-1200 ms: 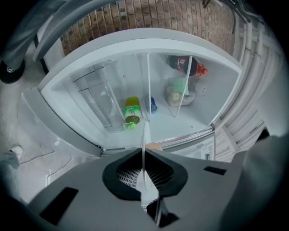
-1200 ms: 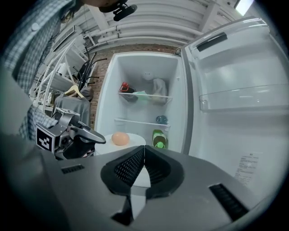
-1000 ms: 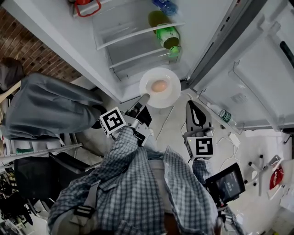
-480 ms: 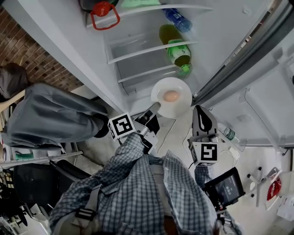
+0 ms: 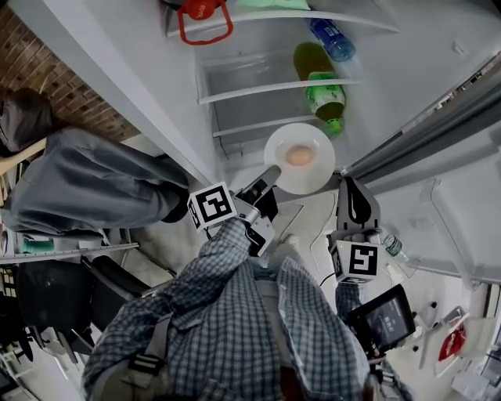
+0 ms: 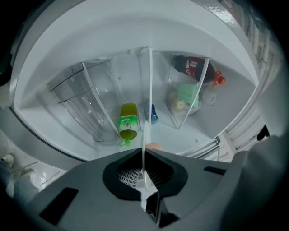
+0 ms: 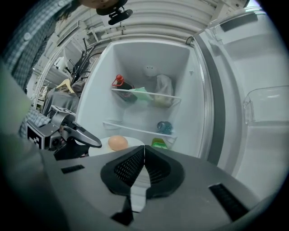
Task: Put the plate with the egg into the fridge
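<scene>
A white plate carries a brown egg and hangs level in front of the open fridge. My left gripper is shut on the plate's near rim; in the left gripper view the plate shows edge-on between the jaws with the egg just behind. The right gripper is shut and holds nothing, just right of the plate. In the right gripper view the egg rests on the plate, and the left gripper grips it from the left.
A green bottle and a blue bottle lie on the fridge shelves, with a red-handled item higher up. The open fridge door stands to the right. Someone in grey clothing is at the left.
The left gripper has carried the plate with the egg up and closer to the fridge shelves. The right gripper has followed alongside, still shut.
</scene>
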